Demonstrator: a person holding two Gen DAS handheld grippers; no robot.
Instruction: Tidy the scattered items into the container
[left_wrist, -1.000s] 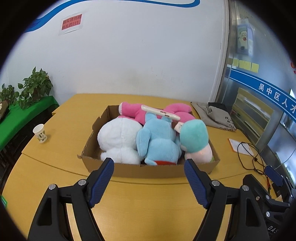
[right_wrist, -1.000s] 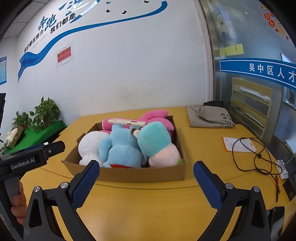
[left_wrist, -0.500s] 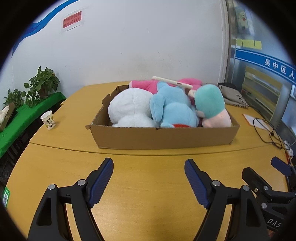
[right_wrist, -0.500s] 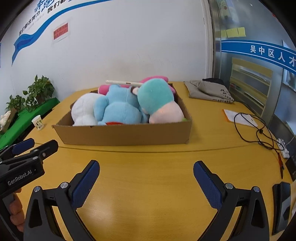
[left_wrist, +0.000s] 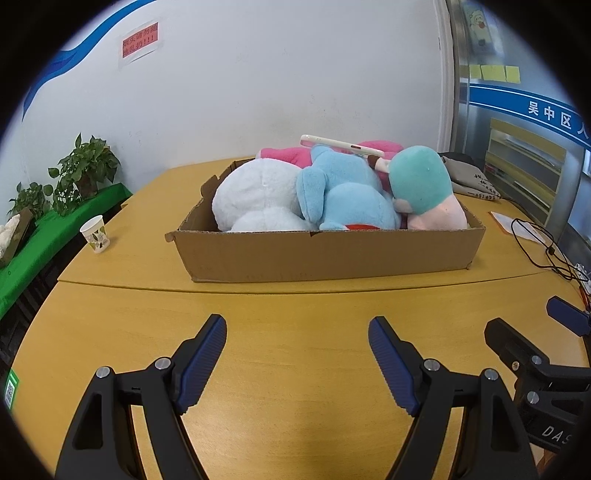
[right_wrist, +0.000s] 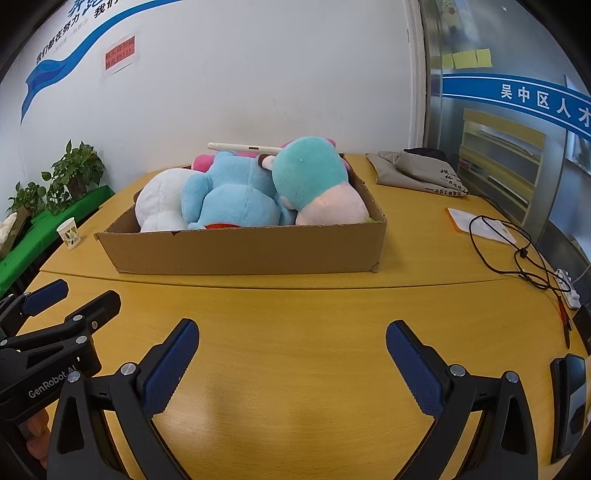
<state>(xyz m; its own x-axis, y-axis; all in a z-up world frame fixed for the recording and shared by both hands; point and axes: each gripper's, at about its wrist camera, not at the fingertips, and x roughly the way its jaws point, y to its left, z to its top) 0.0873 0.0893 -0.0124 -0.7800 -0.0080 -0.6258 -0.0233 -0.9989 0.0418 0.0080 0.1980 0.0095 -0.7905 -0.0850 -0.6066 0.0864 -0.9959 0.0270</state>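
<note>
A cardboard box (left_wrist: 325, 253) (right_wrist: 243, 251) sits on the yellow table. It holds a white plush (left_wrist: 255, 199) (right_wrist: 159, 203), a blue plush (left_wrist: 343, 192) (right_wrist: 229, 195), a teal-and-pink plush (left_wrist: 424, 188) (right_wrist: 314, 181) and a pink plush (left_wrist: 284, 153) at the back. A white flat device (left_wrist: 340, 144) (right_wrist: 243, 147) lies on top of them. My left gripper (left_wrist: 297, 334) is open and empty, low over the table in front of the box. My right gripper (right_wrist: 291, 338) is open and empty beside it, to the right.
A paper cup (left_wrist: 95, 234) (right_wrist: 69, 232) stands left of the box. A grey cloth bag (right_wrist: 417, 171), an orange-edged paper (right_wrist: 476, 225), a black cable (right_wrist: 517, 254) and a black phone (right_wrist: 570, 398) lie to the right. Potted plants (left_wrist: 85, 170) stand on a green shelf at the left.
Both grippers have dropped lower and pulled back from the box; it is now seen more from the side. Both stay open and empty.
</note>
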